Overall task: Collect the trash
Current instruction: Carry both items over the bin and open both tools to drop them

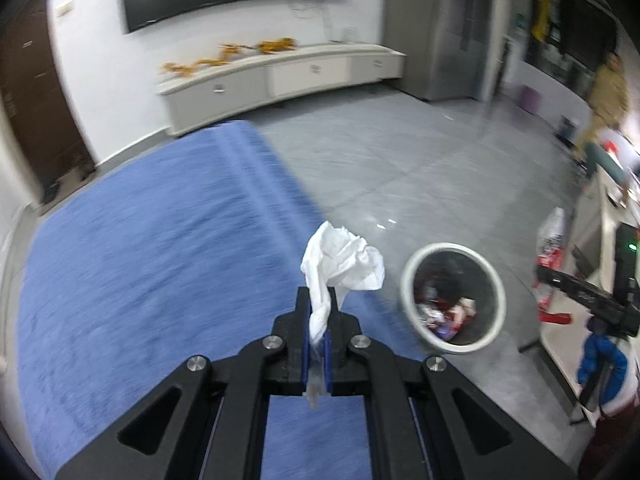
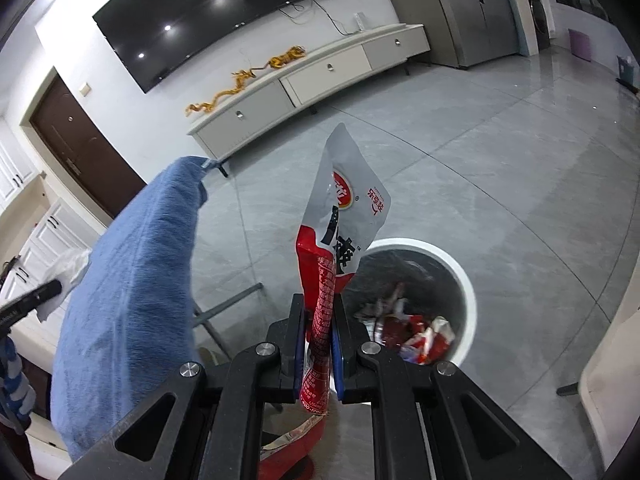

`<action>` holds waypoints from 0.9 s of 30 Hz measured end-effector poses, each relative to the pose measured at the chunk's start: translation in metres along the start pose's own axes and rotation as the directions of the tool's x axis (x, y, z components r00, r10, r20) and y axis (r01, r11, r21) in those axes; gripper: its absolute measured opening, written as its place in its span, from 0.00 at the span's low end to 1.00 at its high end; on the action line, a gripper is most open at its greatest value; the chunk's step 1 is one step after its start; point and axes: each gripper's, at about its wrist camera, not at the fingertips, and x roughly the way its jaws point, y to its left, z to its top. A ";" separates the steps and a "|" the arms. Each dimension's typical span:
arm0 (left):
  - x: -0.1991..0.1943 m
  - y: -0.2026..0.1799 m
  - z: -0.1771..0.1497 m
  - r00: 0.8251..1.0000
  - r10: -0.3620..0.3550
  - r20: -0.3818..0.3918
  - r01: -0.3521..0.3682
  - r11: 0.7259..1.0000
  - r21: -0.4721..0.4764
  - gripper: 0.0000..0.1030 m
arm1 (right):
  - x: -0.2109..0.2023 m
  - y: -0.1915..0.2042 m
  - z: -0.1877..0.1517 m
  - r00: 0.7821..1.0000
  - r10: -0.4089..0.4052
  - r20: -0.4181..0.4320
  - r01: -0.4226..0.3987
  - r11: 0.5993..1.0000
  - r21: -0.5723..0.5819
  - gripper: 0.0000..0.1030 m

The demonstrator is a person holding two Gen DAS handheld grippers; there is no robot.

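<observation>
Left of the bin [image 1: 454,298], my left gripper [image 1: 319,300] is clamped on a crumpled white tissue [image 1: 340,264] over the blue cloth [image 1: 160,260], nothing between it and the bin. Only the right wrist view shows my right gripper [image 2: 318,312] pinching a red-and-white snack wrapper [image 2: 340,216], long axis upright, top tilted right, at the bin's [image 2: 468,280] left rim.

We see bare grey floor [image 2: 500,168] all around the bin [image 2: 464,280]. The blue table [image 1: 160,240] blocks the left, and a white counter [image 1: 600,240] blocks the right.
</observation>
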 end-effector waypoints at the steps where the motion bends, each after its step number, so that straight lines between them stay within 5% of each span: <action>1: 0.007 -0.011 0.004 1.000 -0.023 -0.011 0.024 0.999 0.021 0.04 | 0.002 -0.005 0.001 1.000 -0.005 -0.005 0.005 1.000 0.003 0.11; 12: 0.100 -0.129 0.030 0.977 -0.126 -0.172 0.162 0.963 0.214 0.05 | 0.035 -0.022 0.006 0.997 -0.035 -0.067 0.036 0.999 0.021 0.11; 27: 0.214 -0.167 0.046 0.914 -0.178 -0.365 0.220 0.973 0.075 0.06 | 0.113 -0.051 0.007 0.956 -0.168 -0.242 0.167 0.986 -0.026 0.14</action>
